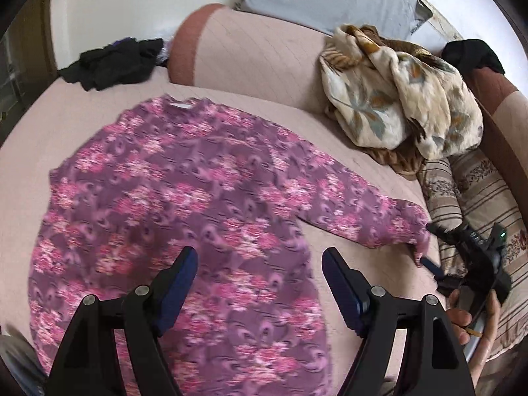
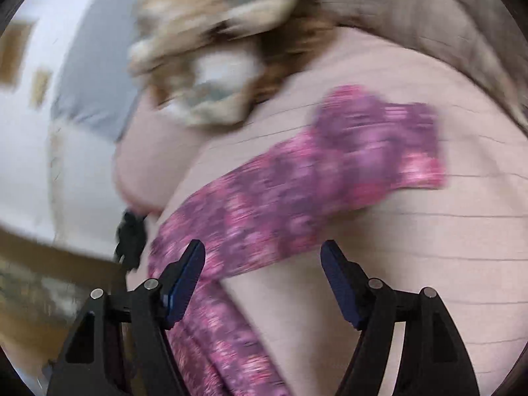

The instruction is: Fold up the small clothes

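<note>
Top [image 1: 171,191] under left claw [image 1: 259,259].

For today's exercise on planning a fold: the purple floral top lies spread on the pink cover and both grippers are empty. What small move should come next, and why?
Probably bring the right gripper down onto the sleeve cuff to fold it inward. The purple floral top lies flat on the pink cover, that sleeve sticks out sideways, and both the right and left gripper stand open, gripping nothing.

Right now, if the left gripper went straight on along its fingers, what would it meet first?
Probably the purple floral top spread on the pink bedcover. The left gripper is open and empty, above the top's body; depth is unclear.
</note>
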{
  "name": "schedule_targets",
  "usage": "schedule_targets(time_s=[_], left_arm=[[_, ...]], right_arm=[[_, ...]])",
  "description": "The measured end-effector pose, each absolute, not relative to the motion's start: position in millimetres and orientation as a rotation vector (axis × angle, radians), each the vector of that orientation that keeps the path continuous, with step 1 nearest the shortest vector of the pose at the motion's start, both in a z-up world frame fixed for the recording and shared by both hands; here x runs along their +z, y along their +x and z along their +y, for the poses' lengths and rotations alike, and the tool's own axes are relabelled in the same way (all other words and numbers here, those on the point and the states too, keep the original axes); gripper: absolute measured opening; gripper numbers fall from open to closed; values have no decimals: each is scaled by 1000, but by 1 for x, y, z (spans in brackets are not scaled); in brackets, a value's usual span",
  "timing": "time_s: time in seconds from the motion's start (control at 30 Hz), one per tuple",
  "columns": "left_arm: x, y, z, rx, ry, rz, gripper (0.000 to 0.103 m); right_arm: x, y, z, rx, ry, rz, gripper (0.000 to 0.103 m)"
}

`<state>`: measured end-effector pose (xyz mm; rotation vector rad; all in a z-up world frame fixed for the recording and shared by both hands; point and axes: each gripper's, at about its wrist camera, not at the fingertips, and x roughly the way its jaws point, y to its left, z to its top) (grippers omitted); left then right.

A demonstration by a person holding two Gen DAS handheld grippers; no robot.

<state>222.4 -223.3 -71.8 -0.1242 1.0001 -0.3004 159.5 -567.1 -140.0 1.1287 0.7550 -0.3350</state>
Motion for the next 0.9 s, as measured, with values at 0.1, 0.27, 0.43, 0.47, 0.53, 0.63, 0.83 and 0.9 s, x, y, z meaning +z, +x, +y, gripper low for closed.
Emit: schedule_targets(time_s=[0.1,0.27,0.43,0.47,0.53,0.63,0.83,0.9], left_arm=[[-72,222,-237,-316,-116,996,81],[-82,226,-248,-338,-119,1031,81],[-77,230,-244,-346,-65,1004,81],[-76,231,-241,-341,-63,995,81],[-79,236,-232,-338,-74,1002,81],[-83,240,-210,-329,-116,1012,81],[-85,240,-154,-284,-213,995,81],[-87,241,-129,-267,-257,995,81]], right_arm=[[-157,155,-582,-395,1171,771,73],[-175,165,-584,-350,1286,742,60],[-181,165,-600,-508,1316,665,38],[-183,166,-604,-518,1310,664,19],[-176,164,-605,-561,1259,646,7],[-135,164,-589,-519,1124,553,6],[-26,178,-463,-304,555,399,6],[-16,182,-414,-226,425,409,6]])
